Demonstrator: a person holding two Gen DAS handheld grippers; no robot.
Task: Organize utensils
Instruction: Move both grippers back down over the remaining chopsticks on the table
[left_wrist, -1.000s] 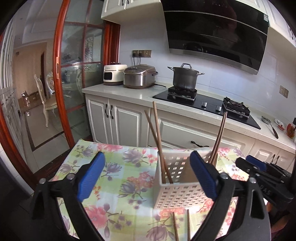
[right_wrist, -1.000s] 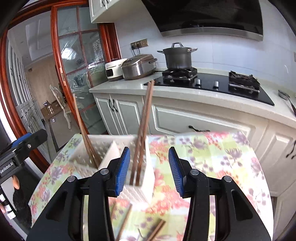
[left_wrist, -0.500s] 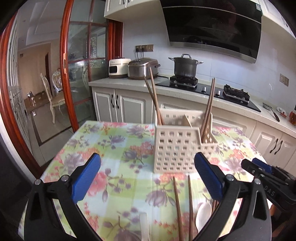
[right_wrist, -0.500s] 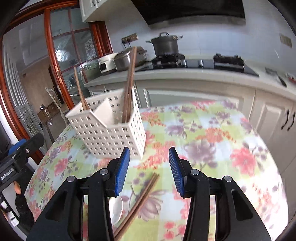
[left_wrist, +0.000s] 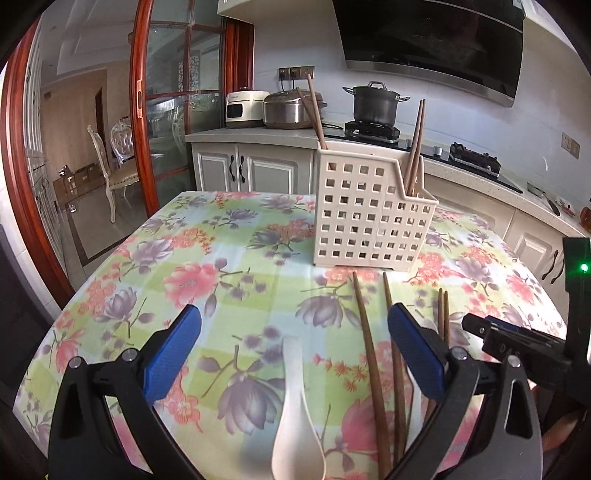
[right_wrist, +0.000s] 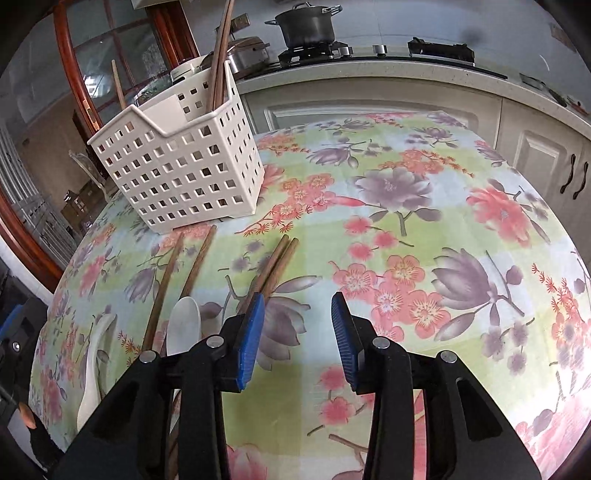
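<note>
Caddy: one white slotted caddy (left_wrist: 364, 214), centre frame on the counter (left_wrist: 221, 266), four chopsticks upright inside.
Loose chopsticks: four (right_wrist: 275, 266), lying below the caddy.
Spoons: two (left_wrist: 297, 406).
Left tongs (left_wrist: 293, 354): open, empty.
Right tongs (right_wrist: 297, 332): open, empty.
Right view only: second spoon's bowl (right_wrist: 183, 325).

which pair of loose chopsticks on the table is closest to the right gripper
The tight pair whose ends run under the right gripper's left pad. The spread pair lies farther left, beside the white spoon, tips near the basket.
</note>
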